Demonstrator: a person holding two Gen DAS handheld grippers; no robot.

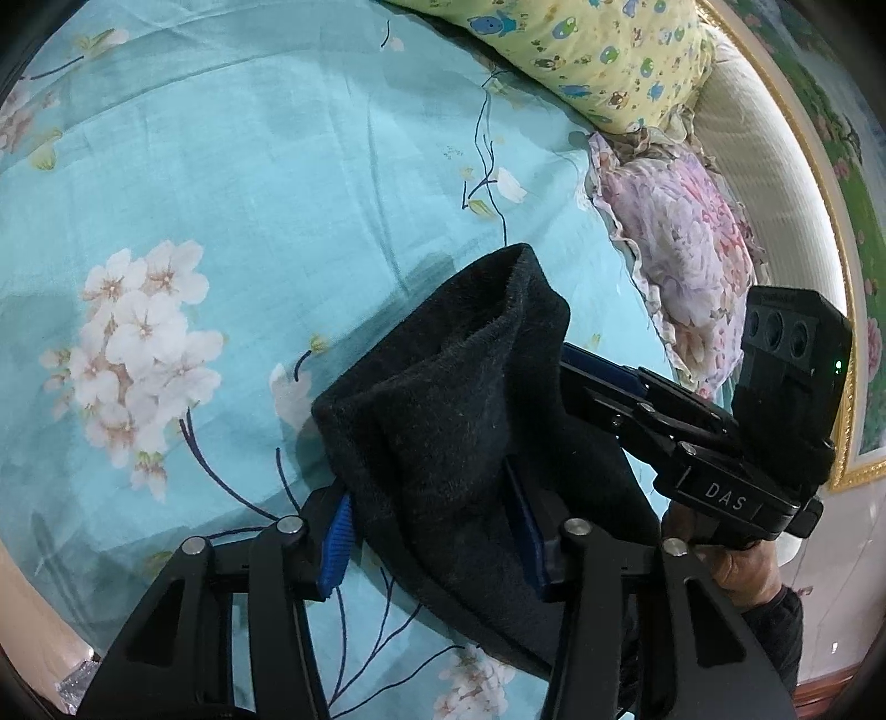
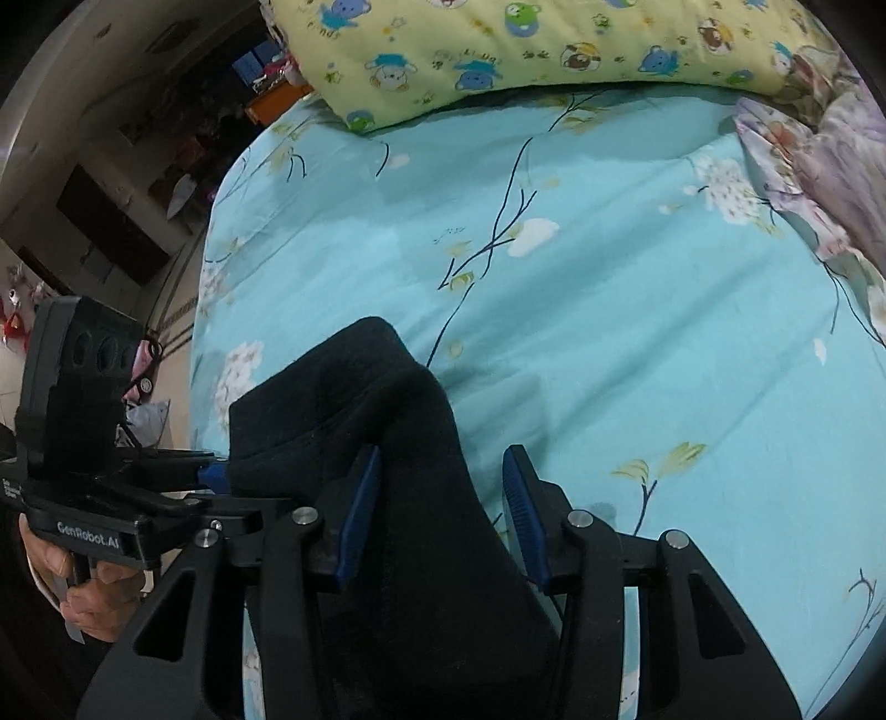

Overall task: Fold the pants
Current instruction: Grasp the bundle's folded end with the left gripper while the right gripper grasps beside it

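The dark navy fleece pants (image 1: 459, 421) are bunched up and held above the turquoise flowered bedsheet (image 1: 232, 183). In the left wrist view the cloth lies between my left gripper's (image 1: 434, 548) blue pads, which stand apart around it. My right gripper (image 1: 603, 387) enters from the right and its fingers disappear into the same cloth. In the right wrist view the pants (image 2: 387, 498) fill the gap of my right gripper (image 2: 443, 515), whose pads stand wide apart. My left gripper (image 2: 216, 476) reaches into the cloth from the left.
A yellow cartoon-print pillow (image 1: 598, 50) and a pink flowered pillow (image 1: 675, 249) lie at the head of the bed by the headboard (image 1: 775, 183). The bed's left edge (image 2: 202, 288) drops to a cluttered room floor.
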